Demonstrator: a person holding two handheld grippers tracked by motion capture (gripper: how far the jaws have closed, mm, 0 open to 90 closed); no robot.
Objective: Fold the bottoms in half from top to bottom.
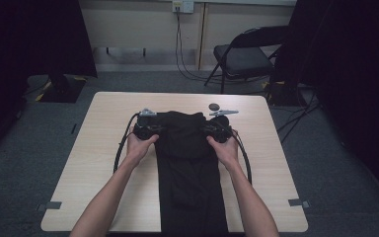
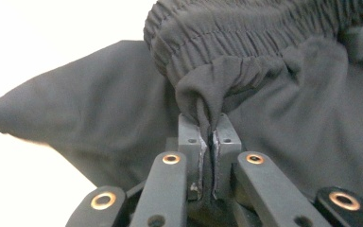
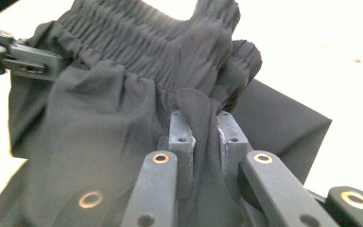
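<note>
A pair of black fabric trousers with a gathered elastic waistband [image 1: 187,163] lies along the middle of the pale wooden bench [image 1: 94,163] — long axis running from the frame's bottom edge up to centre, waistband at the far end. The left tool [image 1: 150,129] and right tool [image 1: 211,129] each pinch a fold of waistband cloth — jaws pressed together on it.
</note>
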